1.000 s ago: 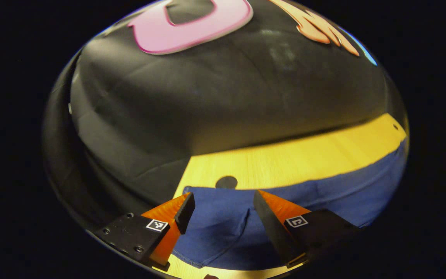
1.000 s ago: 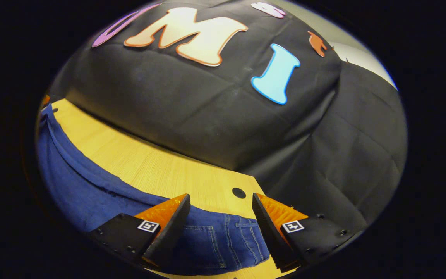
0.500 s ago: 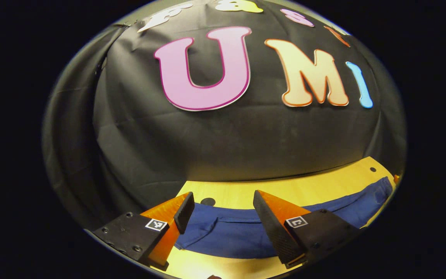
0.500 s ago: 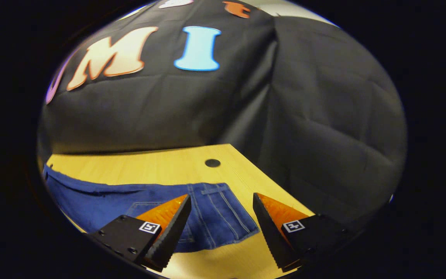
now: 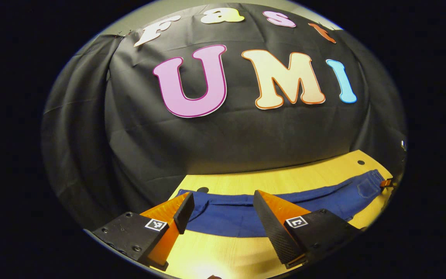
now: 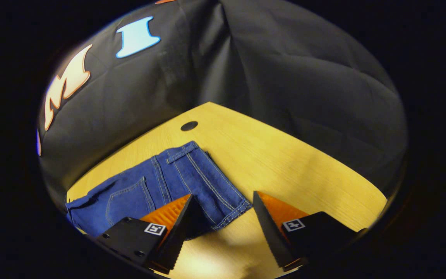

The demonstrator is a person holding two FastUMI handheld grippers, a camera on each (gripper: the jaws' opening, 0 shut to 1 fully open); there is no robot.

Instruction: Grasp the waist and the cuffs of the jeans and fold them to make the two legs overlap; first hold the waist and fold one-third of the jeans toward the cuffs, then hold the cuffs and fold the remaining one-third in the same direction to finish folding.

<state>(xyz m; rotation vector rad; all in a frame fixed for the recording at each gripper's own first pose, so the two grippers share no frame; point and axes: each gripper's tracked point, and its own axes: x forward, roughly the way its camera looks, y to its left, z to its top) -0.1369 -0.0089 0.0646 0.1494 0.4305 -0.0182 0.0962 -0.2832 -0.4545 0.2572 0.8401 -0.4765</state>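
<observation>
Blue jeans [image 5: 285, 203] lie flat on the wooden table [image 5: 308, 174], folded lengthwise into a long band. In the left gripper view the cuff end [image 5: 223, 215] lies just ahead of my left gripper [image 5: 220, 209], which is open and holds nothing. In the right gripper view the waist end [image 6: 192, 174], with a back pocket and a belt loop, lies ahead of my right gripper [image 6: 223, 211]. That gripper is open, with the waist's near corner between its fingers and untouched. A small part of the right gripper [image 5: 386, 183] shows at the far waist end in the left gripper view.
Black cloth walls close the booth behind and beside the table. Round holes [image 6: 189, 125] [image 5: 203, 190] sit in the tabletop near its back corners. Bare wood [image 6: 285, 155] lies to the right of the waist.
Both grippers have pulled back and tilted up from the jeans, staying open. The right gripper view has swung right, so the waist now lies farther ahead.
</observation>
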